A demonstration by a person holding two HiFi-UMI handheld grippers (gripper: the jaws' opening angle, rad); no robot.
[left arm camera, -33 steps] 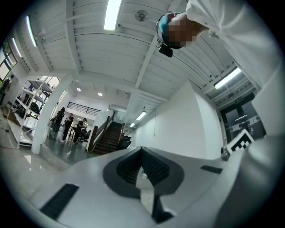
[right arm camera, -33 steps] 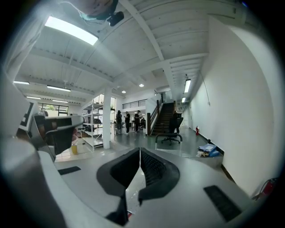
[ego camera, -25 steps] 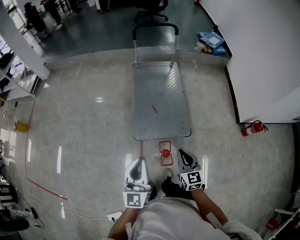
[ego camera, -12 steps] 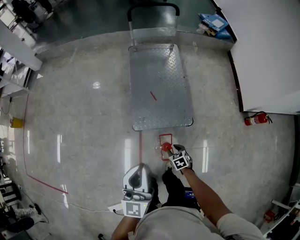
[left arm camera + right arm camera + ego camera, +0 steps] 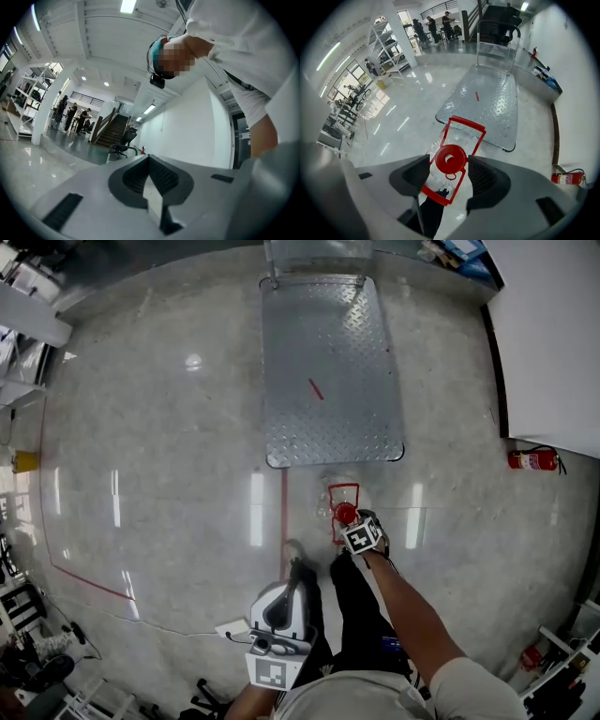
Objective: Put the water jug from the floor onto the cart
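Note:
A clear water jug (image 5: pixel 341 506) with a red cap (image 5: pixel 450 159) and a red frame handle (image 5: pixel 461 126) stands on the floor just short of the cart's near edge. The cart (image 5: pixel 328 362) is a grey checker-plate platform with a push bar at its far end (image 5: pixel 497 44). My right gripper (image 5: pixel 354 527) points steeply down over the jug. Its jaws have just been opening, and the cap shows between them (image 5: pixel 447 165) with the pads off it. My left gripper (image 5: pixel 281 604) stays back by my body, pointing level, shut on nothing (image 5: pixel 149 176).
A red fire extinguisher (image 5: pixel 532 459) lies by the white wall (image 5: pixel 553 334) at the right. A red tape line (image 5: pixel 284 521) runs from the cart toward my legs (image 5: pixel 352 606). Shelving (image 5: pixel 389 42) and several people (image 5: pixel 440 21) are far off.
My right gripper dropped from in front of my body to just above the jug's cap, tipped downward and opened. My left gripper sank a little and slid back toward me.

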